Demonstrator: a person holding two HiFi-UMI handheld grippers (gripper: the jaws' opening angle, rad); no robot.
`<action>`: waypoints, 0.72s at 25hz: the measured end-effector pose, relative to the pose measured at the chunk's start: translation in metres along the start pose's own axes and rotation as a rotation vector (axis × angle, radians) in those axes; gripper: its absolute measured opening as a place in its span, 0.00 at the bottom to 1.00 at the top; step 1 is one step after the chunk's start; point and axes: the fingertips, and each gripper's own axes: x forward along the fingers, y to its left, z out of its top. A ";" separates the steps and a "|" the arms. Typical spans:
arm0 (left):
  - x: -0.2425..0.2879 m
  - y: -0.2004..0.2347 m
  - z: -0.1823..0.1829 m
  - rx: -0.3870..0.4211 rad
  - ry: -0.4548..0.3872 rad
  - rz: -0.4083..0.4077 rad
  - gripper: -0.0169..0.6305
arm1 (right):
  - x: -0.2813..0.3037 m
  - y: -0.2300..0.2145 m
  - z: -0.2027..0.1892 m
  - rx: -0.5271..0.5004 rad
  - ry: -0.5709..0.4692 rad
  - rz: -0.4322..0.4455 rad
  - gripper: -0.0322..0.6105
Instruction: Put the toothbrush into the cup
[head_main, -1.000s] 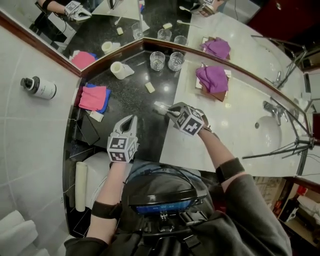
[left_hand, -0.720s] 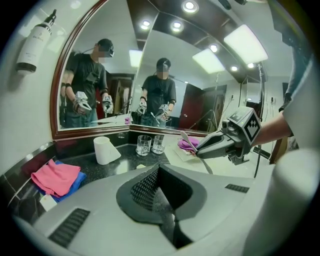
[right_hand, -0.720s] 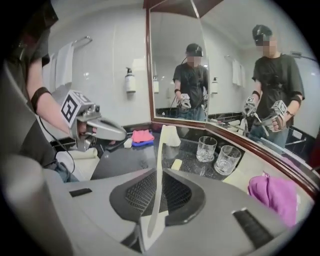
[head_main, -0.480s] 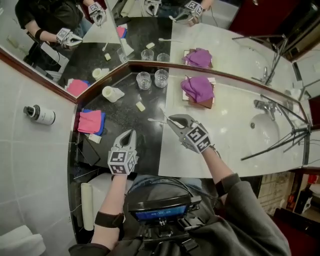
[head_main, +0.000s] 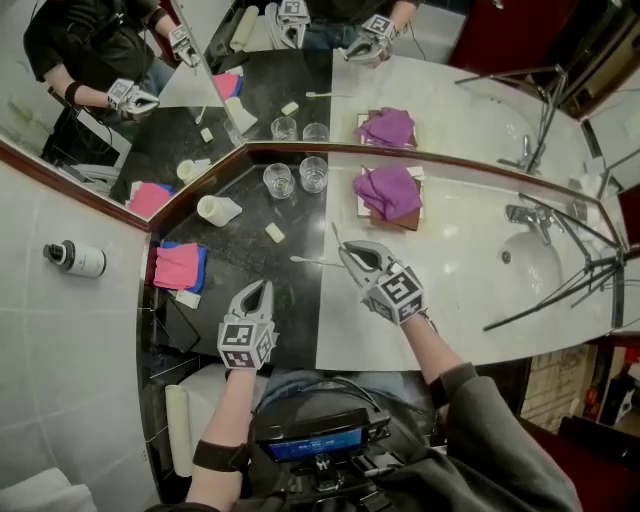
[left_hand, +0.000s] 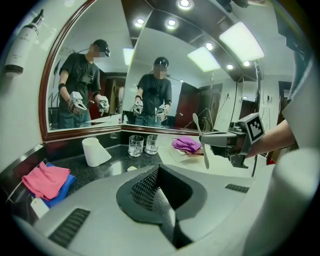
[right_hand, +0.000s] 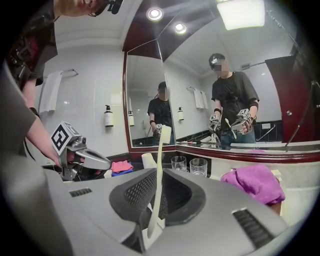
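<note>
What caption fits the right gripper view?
Right gripper holds a toothbrush upright, with two glasses ahead by the mirror.

Your left gripper (head_main: 262, 287) hovers low, jaws pressed together and empty. Your right gripper (head_main: 348, 250) reaches forward, arm extended, jaws clamped on the toothbrush (right_hand: 159, 170).

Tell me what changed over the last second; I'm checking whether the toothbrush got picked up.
The right gripper, shut on the toothbrush, rose from the counter and turned it roughly upright. The left gripper stayed shut and empty; the glasses did not move.
</note>
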 end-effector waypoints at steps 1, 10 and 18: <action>0.003 0.001 0.000 0.001 0.000 0.003 0.03 | 0.005 -0.002 0.002 0.002 -0.006 -0.004 0.14; 0.047 0.028 0.038 0.012 -0.054 0.035 0.03 | 0.083 -0.030 0.037 -0.018 -0.067 0.004 0.14; 0.090 0.066 0.074 0.042 -0.097 0.054 0.03 | 0.172 -0.048 0.083 -0.055 -0.134 0.007 0.14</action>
